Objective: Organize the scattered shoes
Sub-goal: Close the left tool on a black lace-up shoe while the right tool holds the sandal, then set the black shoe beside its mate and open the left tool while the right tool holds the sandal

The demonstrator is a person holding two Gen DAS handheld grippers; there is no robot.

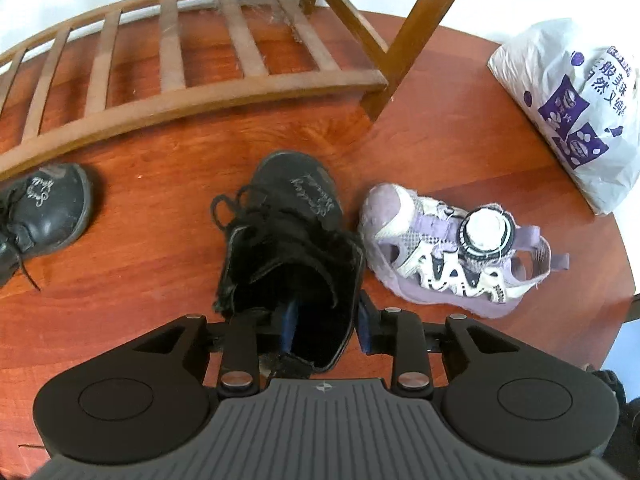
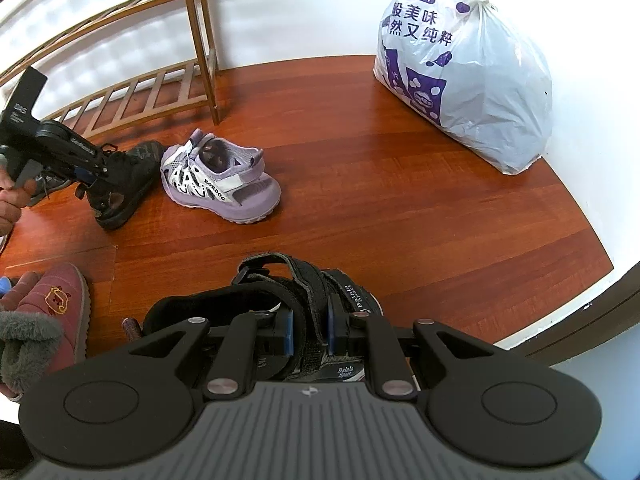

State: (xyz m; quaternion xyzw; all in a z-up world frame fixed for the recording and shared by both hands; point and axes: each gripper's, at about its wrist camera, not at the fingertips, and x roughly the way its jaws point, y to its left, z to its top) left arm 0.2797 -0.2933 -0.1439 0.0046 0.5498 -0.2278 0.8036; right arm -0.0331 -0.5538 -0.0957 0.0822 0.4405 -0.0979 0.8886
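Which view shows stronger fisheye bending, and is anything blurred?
Left wrist view: the wooden rack bows into a strong arc, and the floor edge curves. Right wrist view: the wall line bends behind the plastic bag; the furry slipper at the edge looks soft.

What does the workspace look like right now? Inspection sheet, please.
Surface: red-brown wood floor.
Job's things: black lace-up shoe beside purple sandal; second black lace-up shoe apart at left; black strap sandal; wooden shoe rack, bottom shelf bare.
Clutter: tied white plastic bag against wall; maroon fur-lined slipper.
Grippers: left gripper straddles the lace-up's collar wall, grip uncertain; right gripper shut on black strap sandal.
Cables: nothing seen.
Surroundings: white wall.
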